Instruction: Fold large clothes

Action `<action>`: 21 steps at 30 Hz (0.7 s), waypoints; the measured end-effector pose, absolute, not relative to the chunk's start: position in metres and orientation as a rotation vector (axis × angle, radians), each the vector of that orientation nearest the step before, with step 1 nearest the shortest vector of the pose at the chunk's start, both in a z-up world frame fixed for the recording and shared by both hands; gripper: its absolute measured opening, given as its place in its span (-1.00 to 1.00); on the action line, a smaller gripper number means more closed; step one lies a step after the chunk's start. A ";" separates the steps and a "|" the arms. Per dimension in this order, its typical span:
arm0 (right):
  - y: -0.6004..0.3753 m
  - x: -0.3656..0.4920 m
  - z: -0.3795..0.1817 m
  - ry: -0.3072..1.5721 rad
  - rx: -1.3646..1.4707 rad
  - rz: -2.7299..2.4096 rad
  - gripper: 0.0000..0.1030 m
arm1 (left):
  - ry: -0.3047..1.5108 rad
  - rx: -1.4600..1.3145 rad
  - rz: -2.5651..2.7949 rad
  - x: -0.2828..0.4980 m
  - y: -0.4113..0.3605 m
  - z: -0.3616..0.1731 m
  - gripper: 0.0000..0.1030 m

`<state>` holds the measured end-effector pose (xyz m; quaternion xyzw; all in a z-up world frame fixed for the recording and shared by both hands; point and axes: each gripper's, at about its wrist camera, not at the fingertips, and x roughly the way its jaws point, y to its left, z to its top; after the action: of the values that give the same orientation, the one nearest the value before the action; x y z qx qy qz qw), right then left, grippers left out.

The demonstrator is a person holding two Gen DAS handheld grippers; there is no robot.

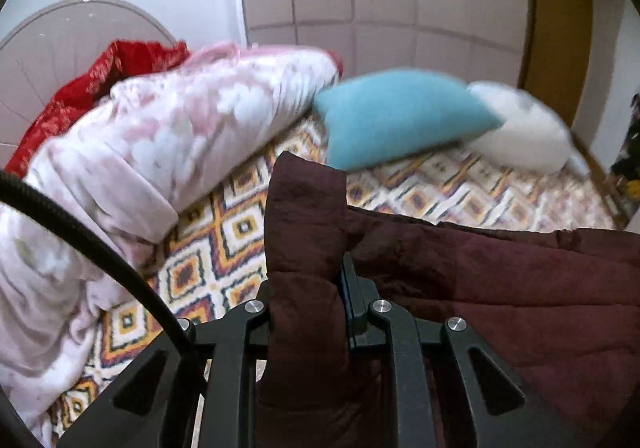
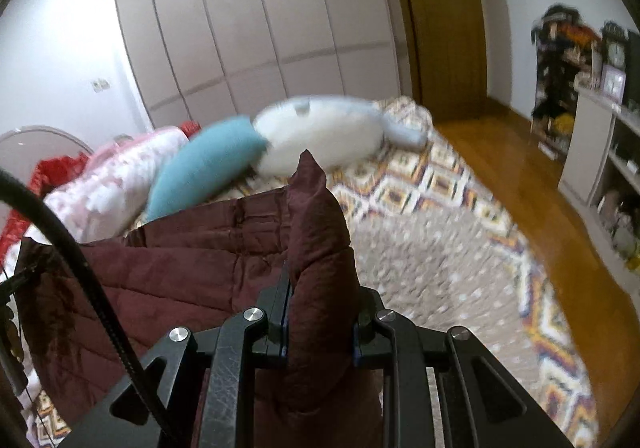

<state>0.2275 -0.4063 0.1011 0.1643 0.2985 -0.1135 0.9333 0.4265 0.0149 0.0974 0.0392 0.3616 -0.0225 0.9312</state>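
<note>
both grippers, left (image 1: 308, 288) & right (image 2: 320, 284), pinch quilted maroon jacket (image 1: 500, 280) w/ edges bunched.

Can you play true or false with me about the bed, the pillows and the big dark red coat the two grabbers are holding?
1. Both grippers pinch the maroon coat. True: the left gripper and right gripper each clamp a fold.
2. The blue pillow lies on the floor. False: it lies on the bed.
3. A white pillow sits next to the blue one. True.
4. The coat is neatly folded flat. False: it is held up, bunched.
5. The pink blanket is heaped on the bed. True.
</note>
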 end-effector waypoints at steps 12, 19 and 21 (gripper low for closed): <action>-0.442 0.291 -0.037 0.732 0.489 -0.276 -0.38 | 0.864 0.058 -0.015 0.499 0.013 -0.038 -0.03; -0.482 0.281 -0.070 0.695 0.794 -0.240 0.39 | 0.899 -0.142 -0.038 0.503 0.043 -0.045 0.30; -0.494 0.271 -0.074 0.674 0.896 -0.211 0.40 | 0.894 -0.161 -0.040 0.496 0.049 -0.036 0.30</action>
<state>0.2714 -0.4936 -0.0742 0.4240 0.3188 -0.0997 0.8418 0.4958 0.0488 -0.0360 -0.0778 0.4317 -0.0193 0.8985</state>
